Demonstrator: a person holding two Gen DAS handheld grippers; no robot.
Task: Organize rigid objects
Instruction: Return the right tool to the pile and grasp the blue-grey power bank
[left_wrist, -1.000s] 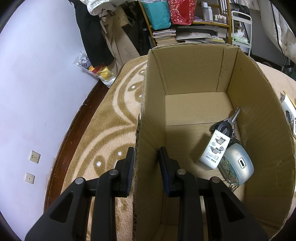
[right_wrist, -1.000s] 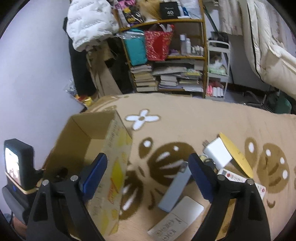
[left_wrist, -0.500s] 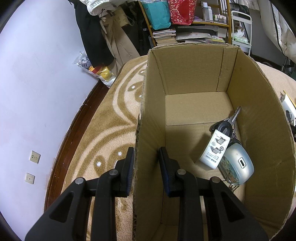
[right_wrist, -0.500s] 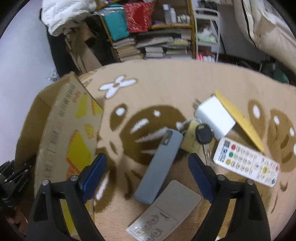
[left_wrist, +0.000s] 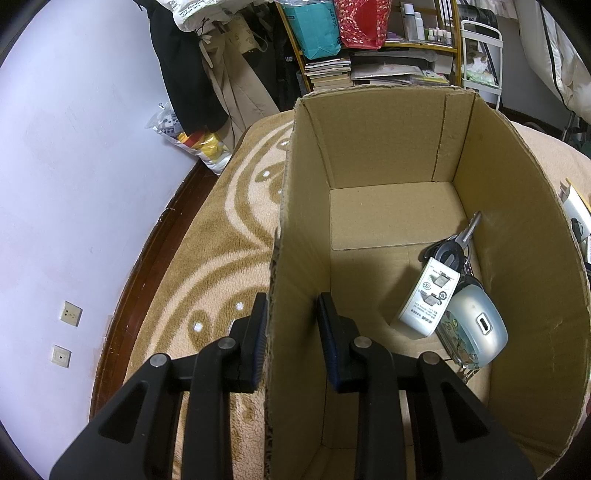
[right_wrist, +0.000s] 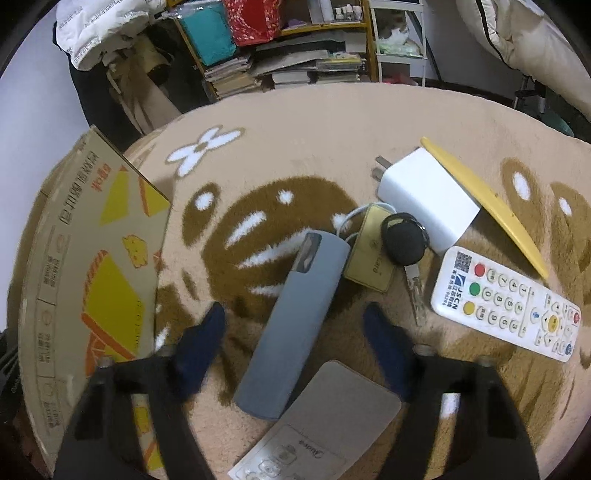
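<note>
Plush tan carpet (right_wrist: 332, 122) with brown and cream motifs carries everything, with crowded bookshelves (right_wrist: 288, 70) behind. On it stands an open cardboard box (left_wrist: 524, 280), its corrugated left wall clenched between the pads of the left hand-held gripper (left_wrist: 290, 332); inside already lie a white plug adapter (left_wrist: 428, 299), a silver-blue oval device (left_wrist: 476, 325) and a bunch of keys (left_wrist: 461, 243). Outside the box, the right hand-held gripper (right_wrist: 295, 332) hangs released, jaws spread wide on either side of a slim grey case (right_wrist: 295, 325) that lies between them, not yet touched. It looks rigid, smooth and light, likely a little slippery, so pinching across its long flat sides near the middle seems the safest hold. Just beside it rest a brass padlock (right_wrist: 371, 254), a black-headed key (right_wrist: 402, 240), a white charger block (right_wrist: 424, 195), a yellow plastic blade (right_wrist: 487, 206), a white button remote (right_wrist: 506, 306) and a flat beige remote (right_wrist: 325, 417), whose corner lies just under the case's near end.
</note>
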